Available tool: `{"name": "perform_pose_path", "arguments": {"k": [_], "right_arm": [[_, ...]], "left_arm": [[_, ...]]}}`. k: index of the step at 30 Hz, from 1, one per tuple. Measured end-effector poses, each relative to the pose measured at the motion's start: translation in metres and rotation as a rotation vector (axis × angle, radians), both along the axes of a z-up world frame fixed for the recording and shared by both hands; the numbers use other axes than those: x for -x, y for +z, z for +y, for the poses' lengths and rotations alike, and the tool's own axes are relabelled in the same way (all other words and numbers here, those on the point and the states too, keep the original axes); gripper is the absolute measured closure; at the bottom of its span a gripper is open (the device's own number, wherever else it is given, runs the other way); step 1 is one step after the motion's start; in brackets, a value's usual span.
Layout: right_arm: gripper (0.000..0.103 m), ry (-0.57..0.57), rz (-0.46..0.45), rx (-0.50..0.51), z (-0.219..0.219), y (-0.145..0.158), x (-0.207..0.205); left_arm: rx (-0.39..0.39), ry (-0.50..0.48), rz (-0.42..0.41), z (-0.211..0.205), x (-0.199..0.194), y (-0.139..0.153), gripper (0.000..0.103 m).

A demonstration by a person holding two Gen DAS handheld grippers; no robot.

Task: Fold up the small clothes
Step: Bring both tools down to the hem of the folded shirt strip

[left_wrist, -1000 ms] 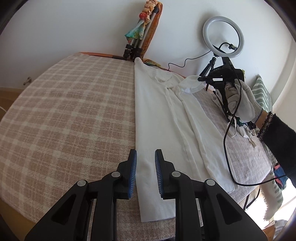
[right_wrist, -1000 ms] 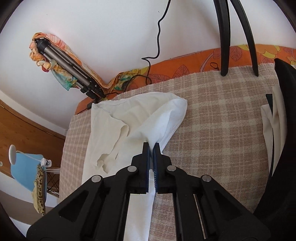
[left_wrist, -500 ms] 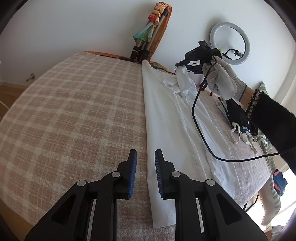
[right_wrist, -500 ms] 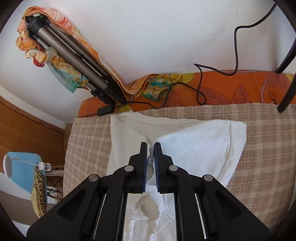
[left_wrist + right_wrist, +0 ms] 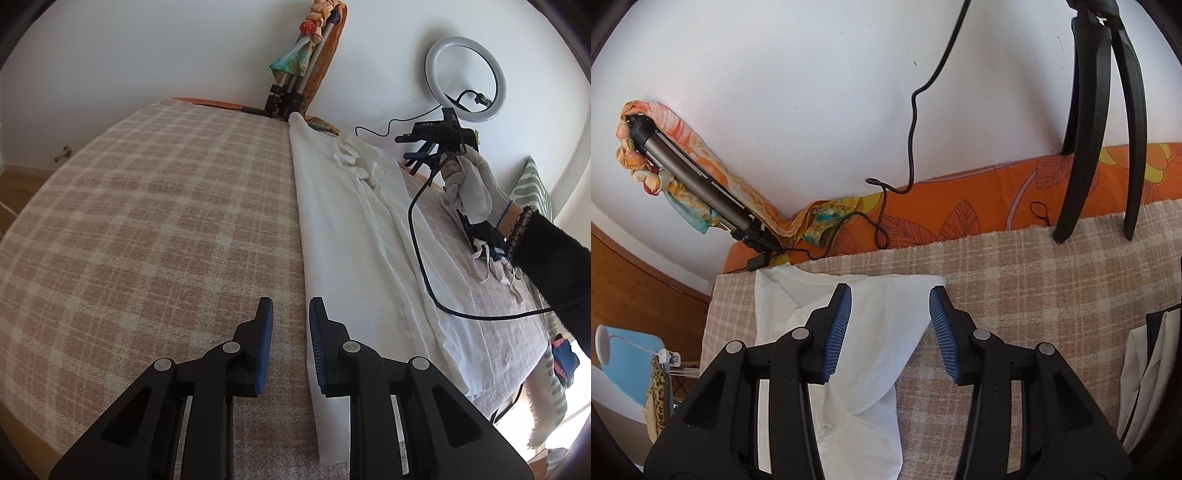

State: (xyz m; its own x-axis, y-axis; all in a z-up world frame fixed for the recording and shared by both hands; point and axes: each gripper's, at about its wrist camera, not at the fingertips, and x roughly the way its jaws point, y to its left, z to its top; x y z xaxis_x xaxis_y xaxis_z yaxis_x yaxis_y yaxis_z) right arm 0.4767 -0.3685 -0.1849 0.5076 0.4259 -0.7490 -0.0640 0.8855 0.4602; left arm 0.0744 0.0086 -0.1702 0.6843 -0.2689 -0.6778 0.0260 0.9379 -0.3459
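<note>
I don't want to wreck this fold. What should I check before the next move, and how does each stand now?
1. Right claw free of the shirt: ok, jaws opening, cloth lies below, unpinched.
2. Left claw empty: ok, nothing between its pads, just left of the shirt's edge.
3. Folded sleeve lying flat: ok at the top; lower part hidden by the claw.
4. Cable clear of the shirt: not ok, it hangs across it.
5. Hem aligned: cannot tell.
</note>
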Motion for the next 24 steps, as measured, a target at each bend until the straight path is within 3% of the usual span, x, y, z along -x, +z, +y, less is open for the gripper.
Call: {"name": "perform_pose_path", "arguments": {"k": [4, 7, 8, 9, 11, 13, 16, 19, 20, 21, 24], "right_arm": [[0.056, -0.015, 0.052, -0.112, -0.008, -0.03, -0.011], [0.06, -0.012, 0.029, -0.146, -0.002, -0.034, -0.017], [0.083, 0.003, 0.028, -0.13, 0.003, -0.032, -0.02], [0.096, 0.016, 0.032, -0.088, 0.009, -0.029, -0.025], [0.097, 0.033, 0.003, 0.056, 0.022, -0.014, -0.032], [0.098, 0.05, -0.031, 0.171, 0.037, 0.0, -0.04], [0.097, 0.071, -0.003, 0.33, 0.051, 0.0, -0.05], [0.075, 0.028, -0.008, 0.432, 0.047, -0.002, -0.049], [0.064, 0.009, -0.017, 0.429, 0.041, 0.0, -0.045], [0.061, -0.001, -0.024, 0.404, 0.035, 0.003, -0.04], [0.061, -0.005, -0.054, 0.339, 0.024, 0.016, -0.021]], "left_arm": [[-0.017, -0.008, 0.006, -0.004, -0.001, 0.001, 0.085], [-0.032, -0.013, 0.008, -0.006, -0.003, 0.001, 0.085], [-0.037, -0.012, 0.011, -0.007, -0.004, 0.001, 0.085], [-0.038, -0.011, 0.013, -0.007, -0.005, 0.001, 0.085], [-0.041, -0.008, 0.018, -0.006, -0.006, 0.0, 0.085], [-0.043, -0.005, 0.022, -0.007, -0.007, -0.001, 0.085], [-0.045, -0.011, 0.029, -0.009, -0.008, -0.003, 0.085], [-0.048, -0.015, 0.02, -0.011, -0.009, -0.001, 0.085], [-0.051, -0.017, 0.017, -0.012, -0.009, 0.001, 0.085], [-0.052, -0.02, 0.013, -0.012, -0.009, 0.002, 0.085], [-0.059, -0.03, -0.001, -0.013, -0.008, 0.005, 0.085]]}}
